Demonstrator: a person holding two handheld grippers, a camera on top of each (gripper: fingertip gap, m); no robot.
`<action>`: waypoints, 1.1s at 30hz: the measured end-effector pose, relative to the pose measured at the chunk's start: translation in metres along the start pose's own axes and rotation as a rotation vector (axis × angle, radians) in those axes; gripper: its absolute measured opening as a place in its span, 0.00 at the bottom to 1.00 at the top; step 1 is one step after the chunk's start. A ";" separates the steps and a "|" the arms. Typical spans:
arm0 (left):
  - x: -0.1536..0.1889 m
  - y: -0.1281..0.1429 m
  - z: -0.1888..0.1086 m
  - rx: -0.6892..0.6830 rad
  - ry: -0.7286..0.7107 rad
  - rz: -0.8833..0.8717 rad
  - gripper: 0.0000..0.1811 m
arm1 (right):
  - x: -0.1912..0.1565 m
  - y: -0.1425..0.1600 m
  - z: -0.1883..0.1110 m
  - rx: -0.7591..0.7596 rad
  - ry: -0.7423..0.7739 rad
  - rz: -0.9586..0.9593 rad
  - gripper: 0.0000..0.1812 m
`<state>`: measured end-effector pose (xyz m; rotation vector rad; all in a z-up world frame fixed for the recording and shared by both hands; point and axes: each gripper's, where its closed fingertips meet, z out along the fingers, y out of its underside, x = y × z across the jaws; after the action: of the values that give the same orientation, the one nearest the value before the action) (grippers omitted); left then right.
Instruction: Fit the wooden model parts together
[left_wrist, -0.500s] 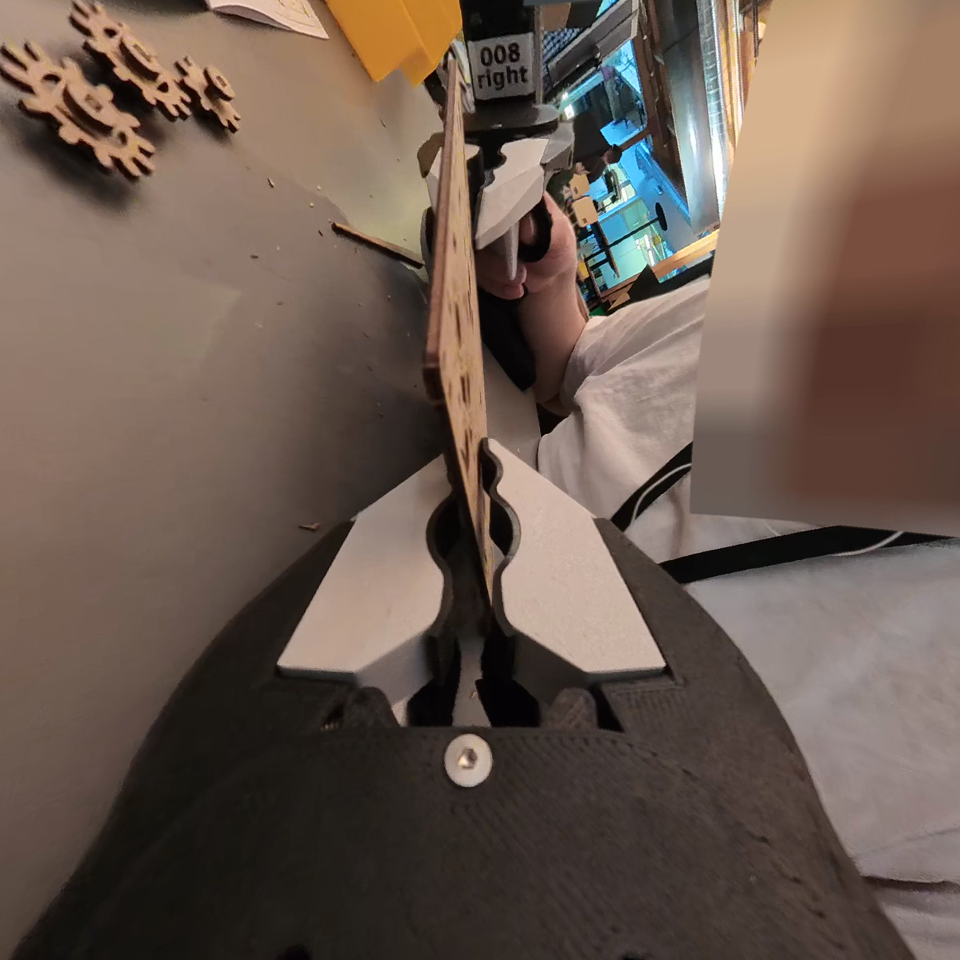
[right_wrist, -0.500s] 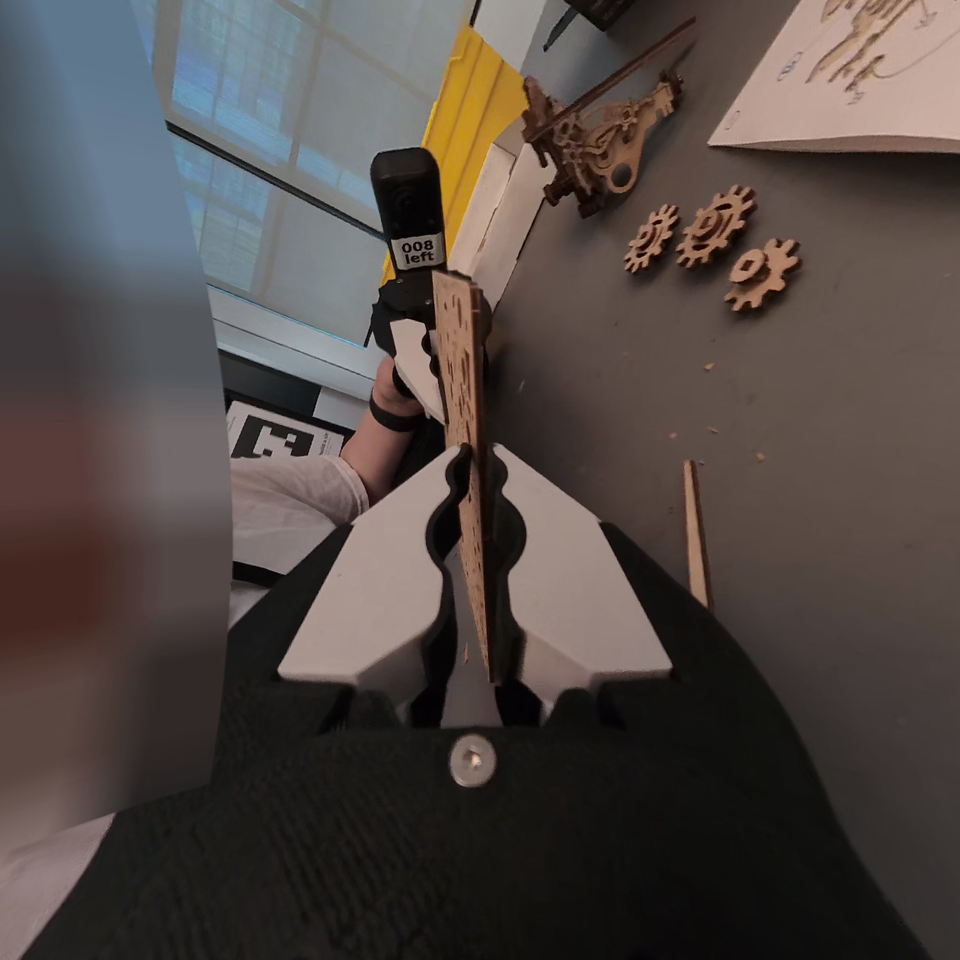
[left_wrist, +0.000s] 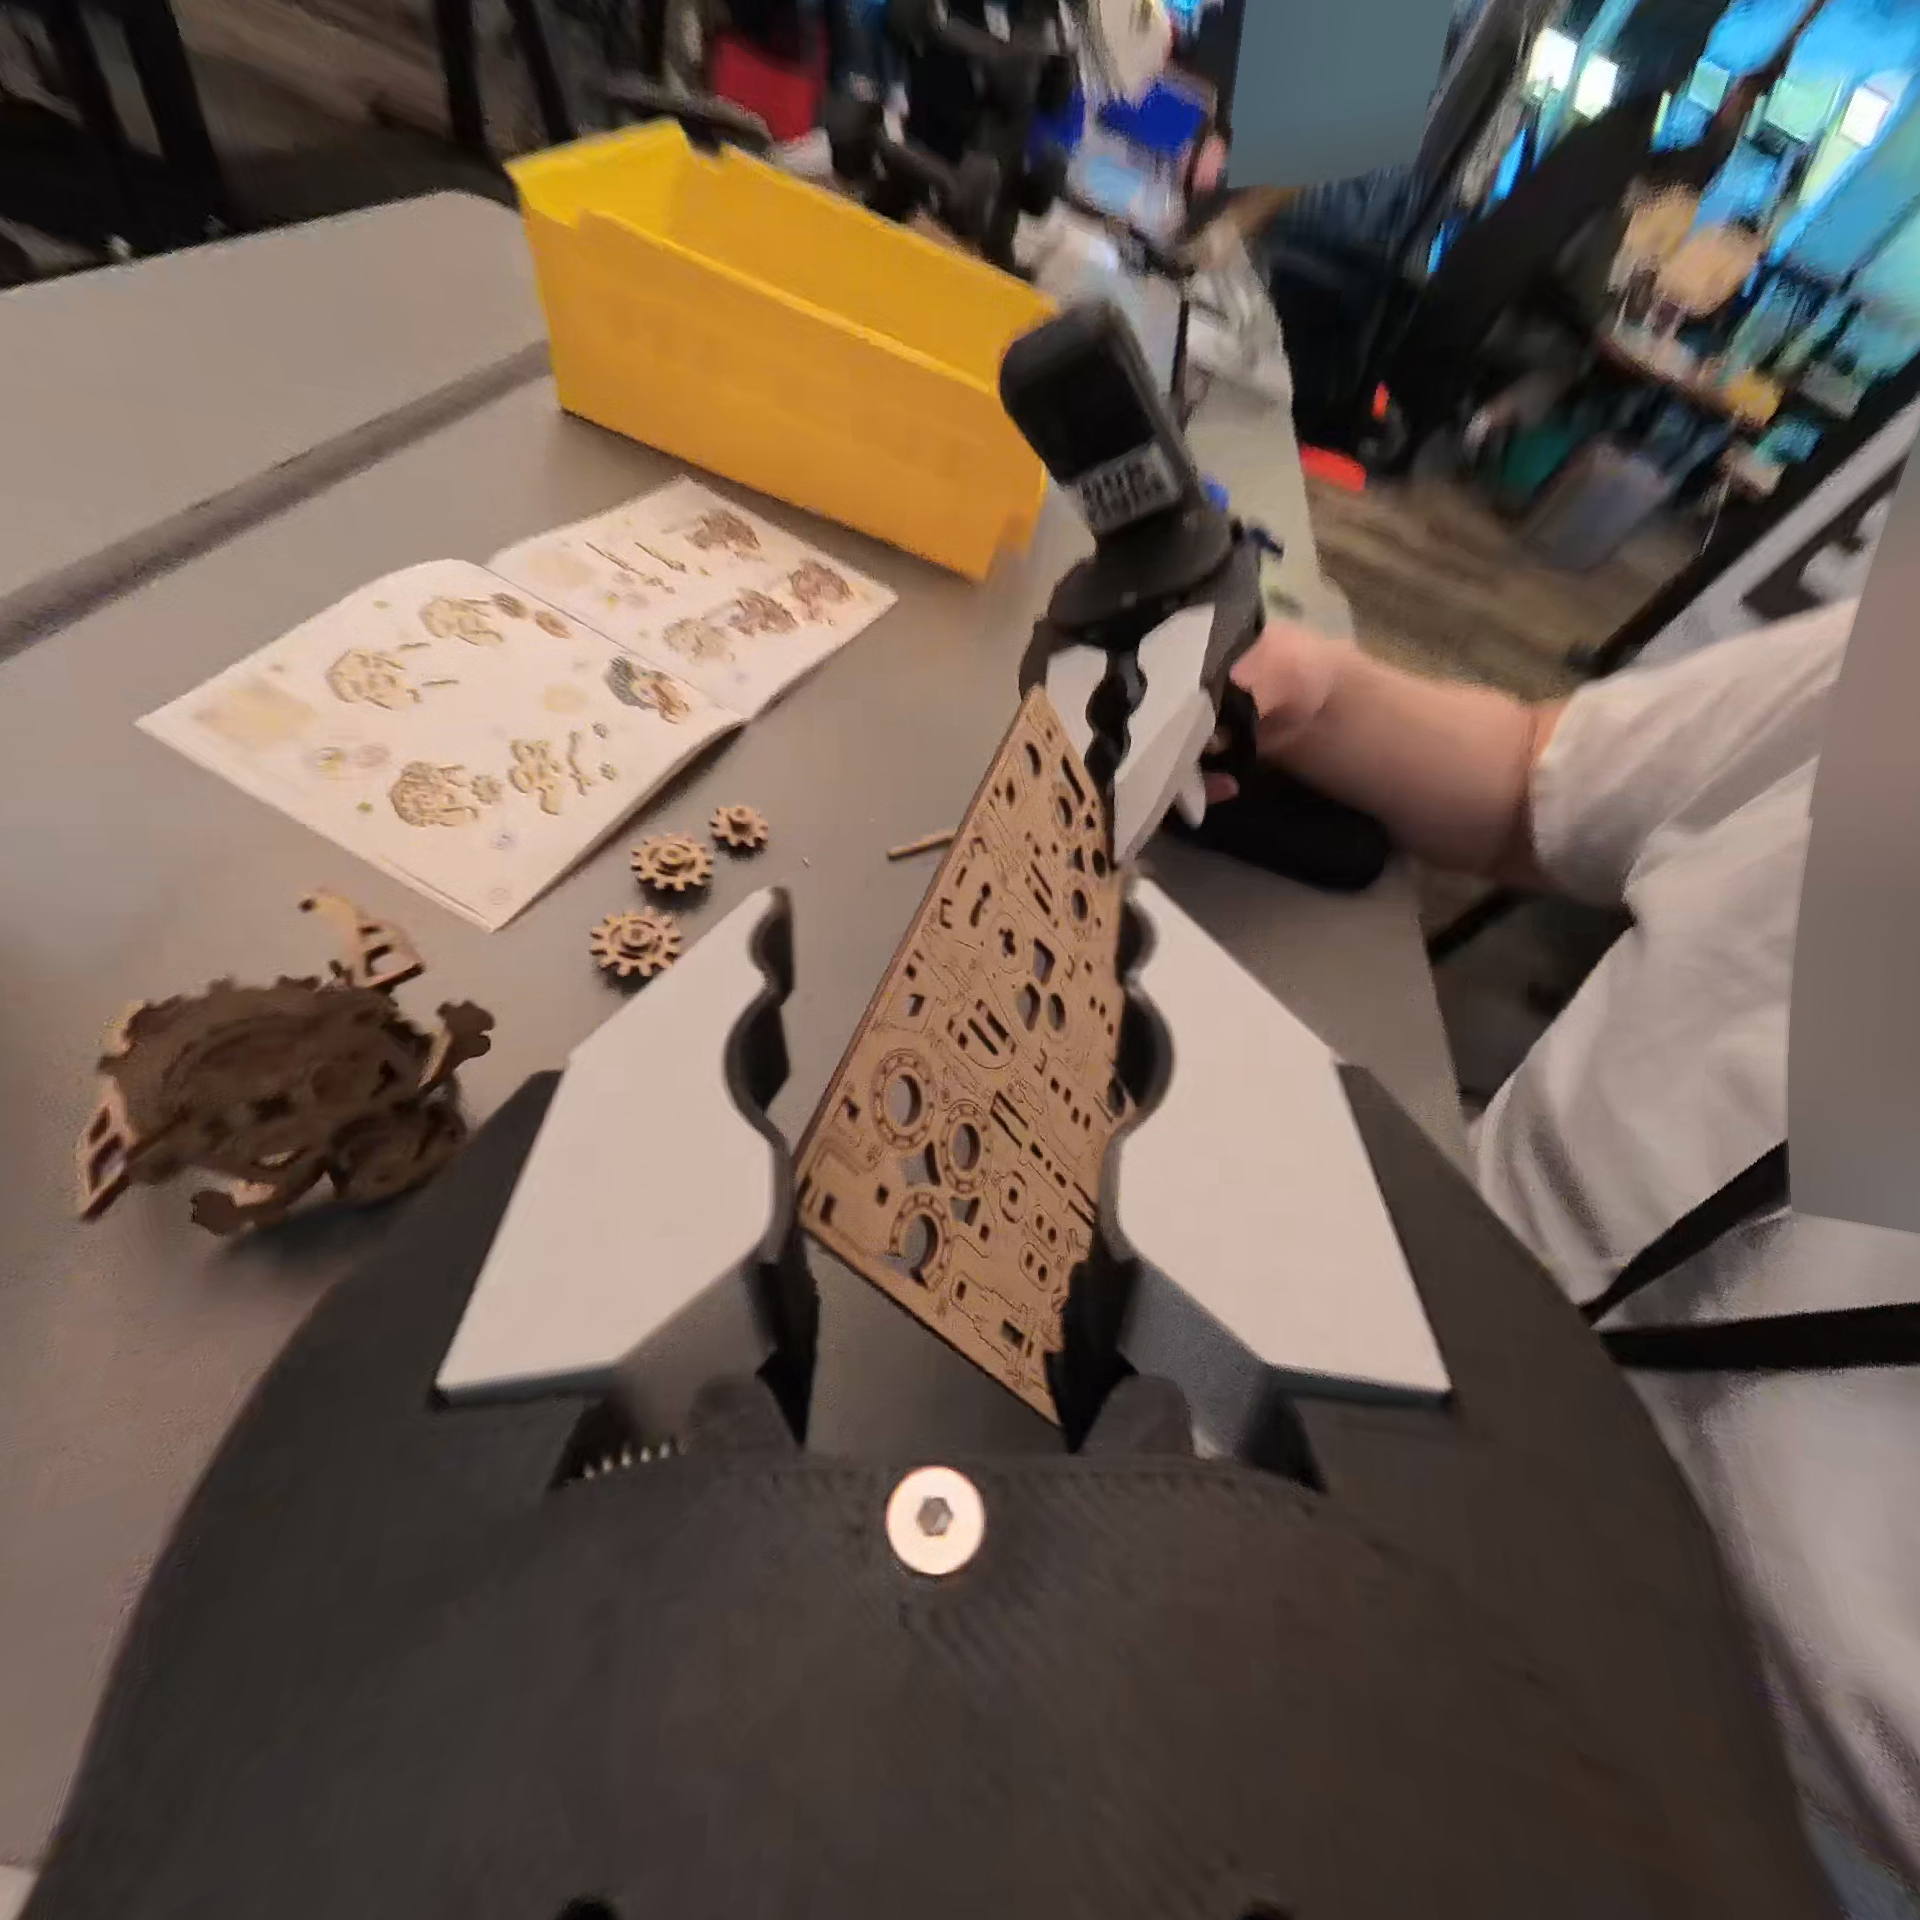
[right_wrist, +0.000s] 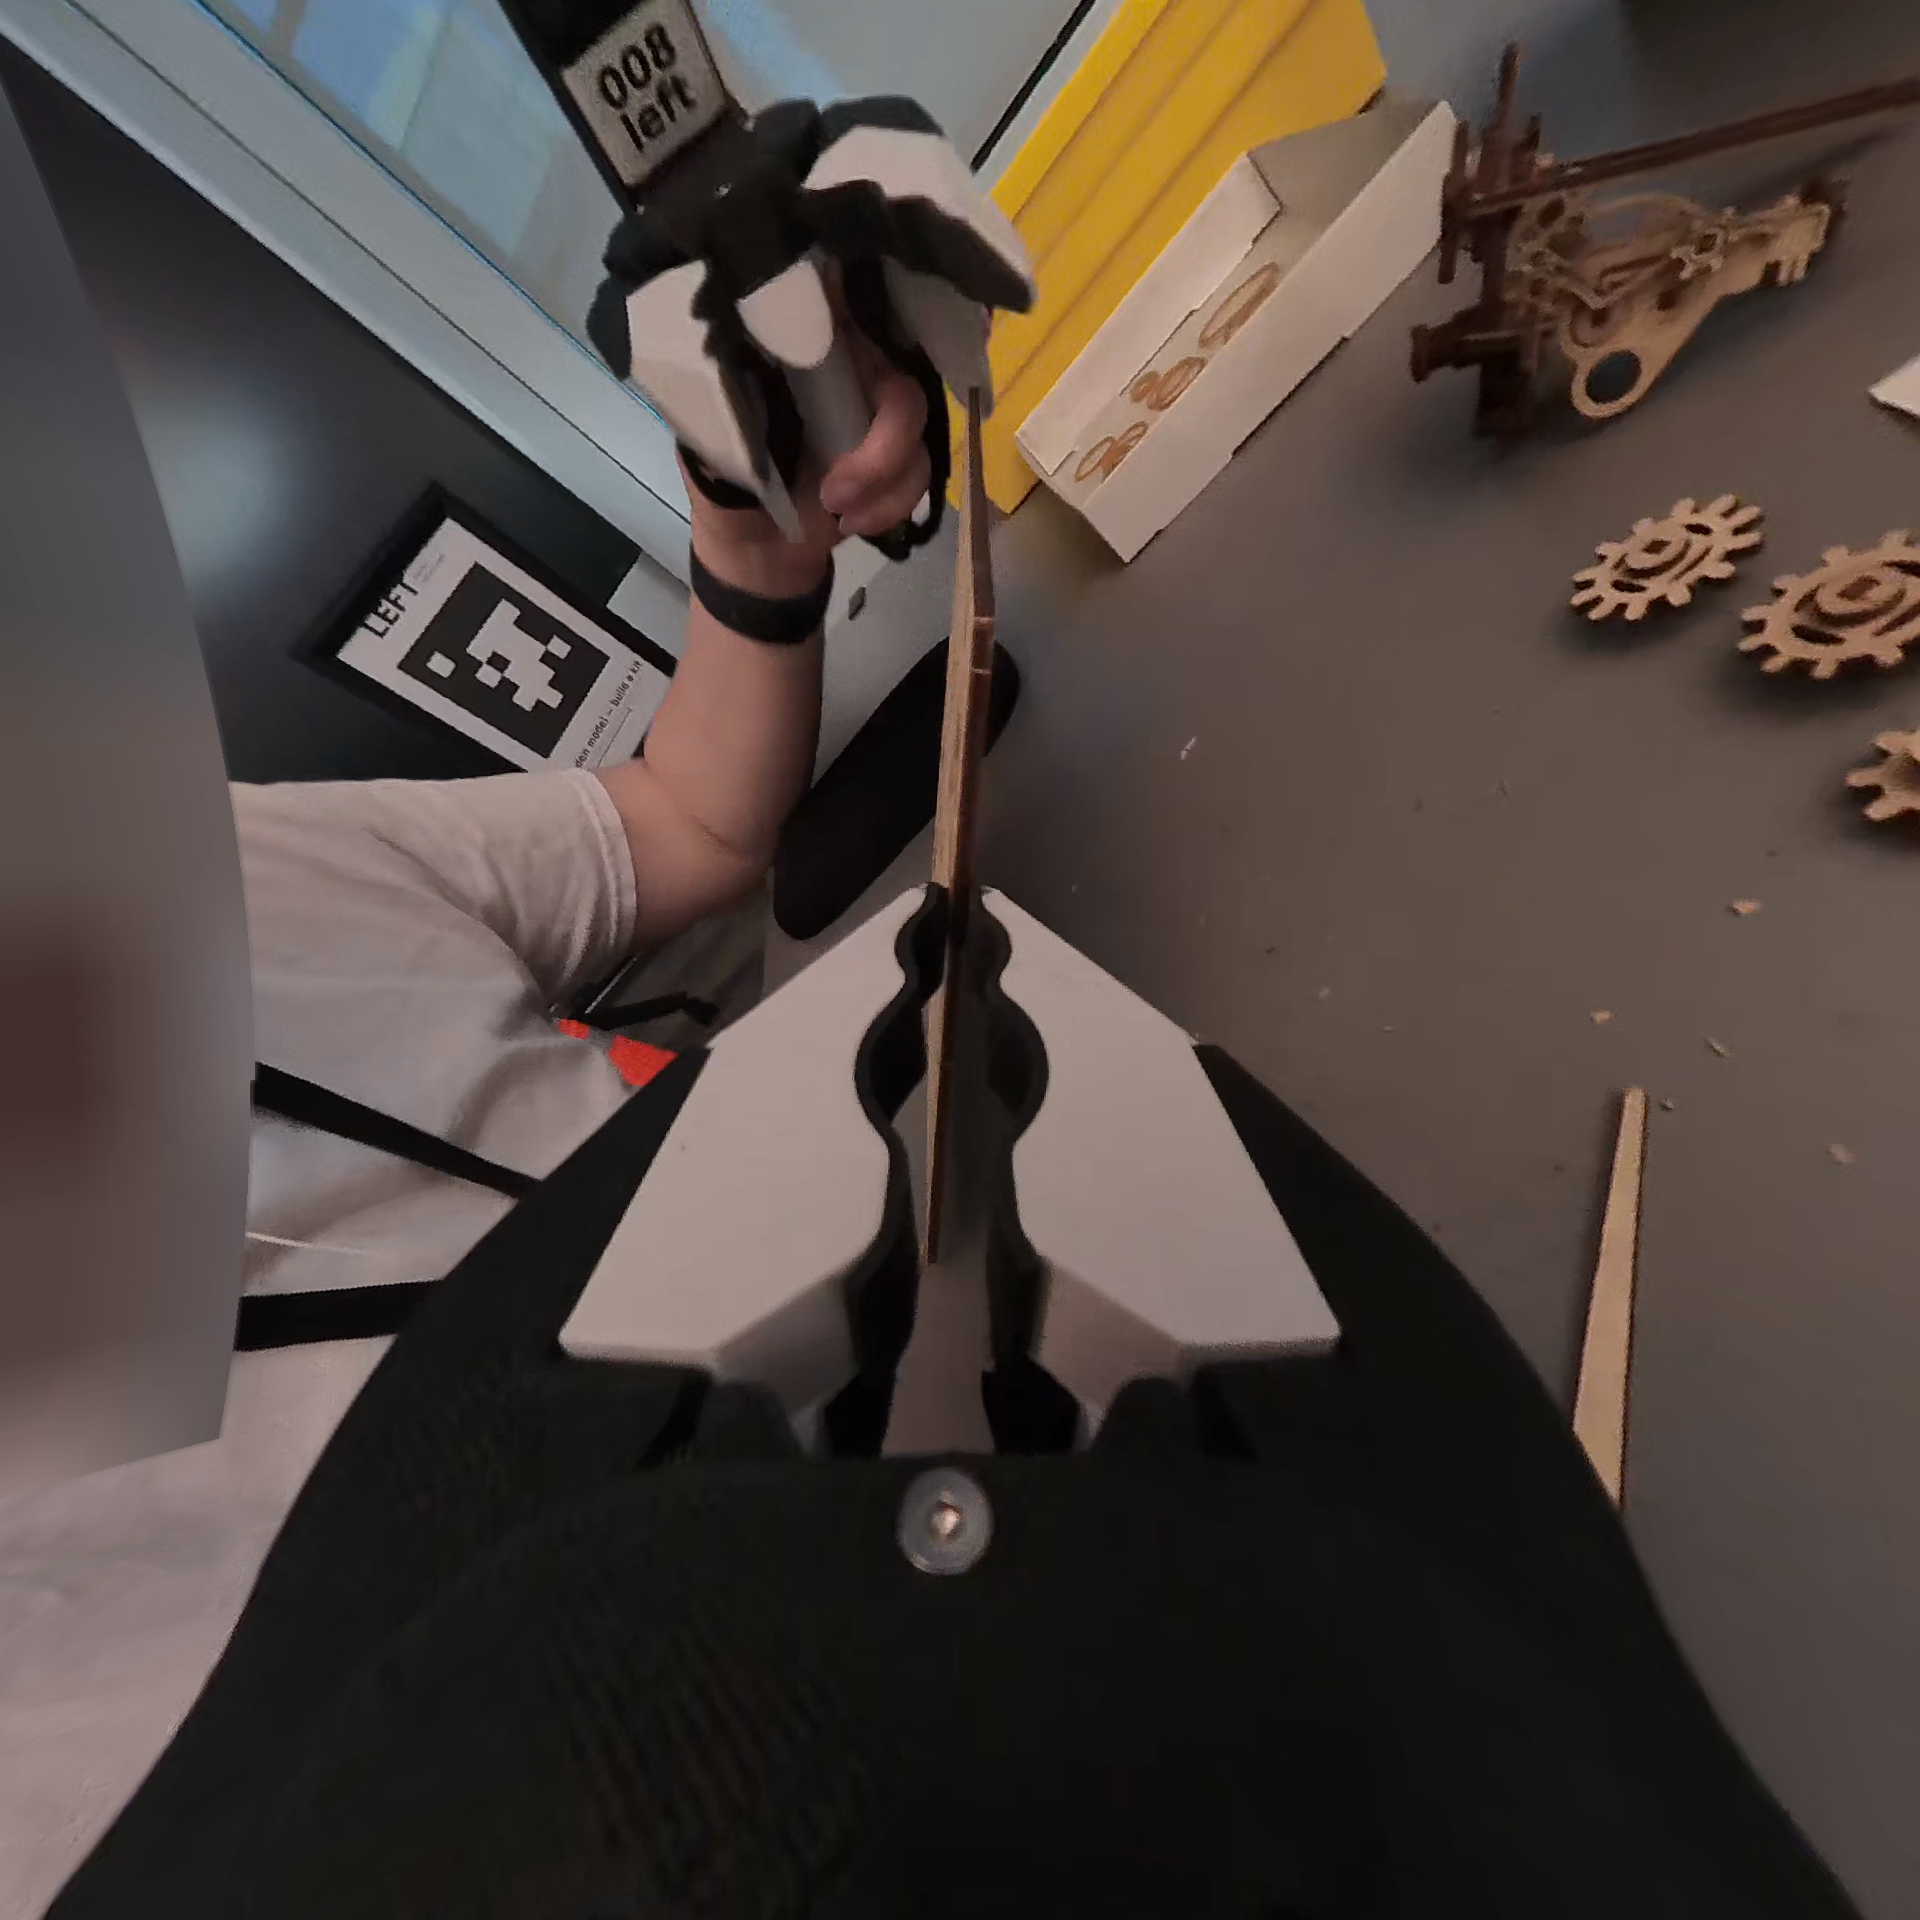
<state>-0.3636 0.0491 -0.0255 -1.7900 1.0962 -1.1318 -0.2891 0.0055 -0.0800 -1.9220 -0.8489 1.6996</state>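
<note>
Left wrist view: own claw, wooden sheet, table clutter.
Left gripper (left_wrist: 951, 1049): jaws spread wide; the wooden sheet leans against the inner face of the finger at 3 o'clock and stands clear of the finger at 9 o'clock, so nothing is clamped.
Wooden sheet (left_wrist: 987, 1049): flat laser-cut panel full of cut-outs, tilted, running from between the near fingers up toward 1 o'clock.
Right gripper (left_wrist: 1127, 769): at 1 o'clock, its white fingers pinched on the far corner of the sheet; a hand (left_wrist: 1283, 675) holds it from behind.
Half-built model (left_wrist: 275, 1081): dark wooden assembly on the grey table (left_wrist: 260, 416) at 9 o'clock.
Gears (left_wrist: 670, 862): three small cogs lying near one another, between the model and the sheet.
Booklet (left_wrist: 520, 707): open, at 10 o'clock.
Yellow bin (left_wrist: 790, 343): at 11 o'clock, behind the booklet.

Right wrist view: sheet seen edge-on.
Right gripper (right_wrist: 951, 914): jaws narrow, clamped on the thin edge of the wooden sheet (right_wrist: 961, 790), which runs straight toward 12 o'clock.
Left gripper (right_wrist: 821, 416): at 11 o'clock, fingers apart, just beside the sheet's far end; whether it touches there is unclear.
Gears (right_wrist: 1668, 571): on the table at 2 o'clock.
Wooden stick (right_wrist: 1610, 1288): lying at 4 o'clock.
White box (right_wrist: 1236, 343): open tray at 1 o'clock, beside the yellow bin (right_wrist: 1164, 135).
</note>
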 end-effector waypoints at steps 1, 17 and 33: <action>0.003 0.003 0.006 -0.063 0.009 0.045 0.36 | -0.001 0.000 0.000 -0.002 -0.001 -0.017 0.00; 0.026 0.045 0.046 -0.463 0.300 -0.320 0.04 | -0.006 -0.018 -0.007 0.065 0.045 -0.390 0.15; 0.016 0.048 0.036 -0.491 0.241 -0.277 0.06 | 0.003 -0.027 0.040 -0.088 -0.087 -0.053 0.02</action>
<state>-0.3392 0.0219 -0.0755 -2.2832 1.3901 -1.3526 -0.3327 0.0240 -0.0694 -1.8761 -1.0138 1.7517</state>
